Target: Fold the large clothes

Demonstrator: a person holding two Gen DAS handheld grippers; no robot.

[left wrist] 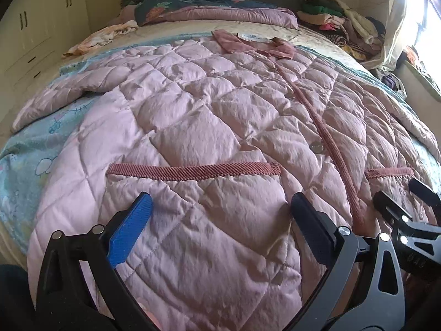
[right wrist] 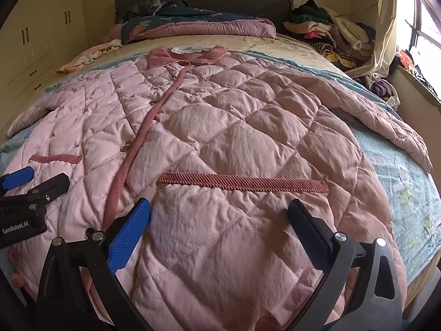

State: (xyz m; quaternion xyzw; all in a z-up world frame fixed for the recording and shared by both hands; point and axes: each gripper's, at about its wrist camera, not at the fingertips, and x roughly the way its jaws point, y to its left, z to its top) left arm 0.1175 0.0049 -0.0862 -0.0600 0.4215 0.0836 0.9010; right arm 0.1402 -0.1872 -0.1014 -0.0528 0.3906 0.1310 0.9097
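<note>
A large pink quilted coat [left wrist: 209, 115] [right wrist: 234, 127] lies spread flat on the bed, front up and buttoned, collar [left wrist: 256, 44] at the far end and hem toward me. Dark pink trim runs down its front, and each pocket has a trim band [left wrist: 193, 171] [right wrist: 242, 182]. My left gripper [left wrist: 220, 207] hovers open over the left pocket near the hem, with nothing between its fingers. Over the right pocket my right gripper [right wrist: 219, 211] is open too. Each gripper shows at the edge of the other's view: the right gripper [left wrist: 408, 201], the left gripper [right wrist: 35, 179].
The coat lies on a light blue printed sheet [right wrist: 408, 193]. Folded bedding [left wrist: 215, 11] sits by the dark headboard. A heap of clothes [left wrist: 339, 24] fills the bed's far right corner. Cream cupboards [left wrist: 33, 27] stand left, a bright window [right wrist: 424, 27] right.
</note>
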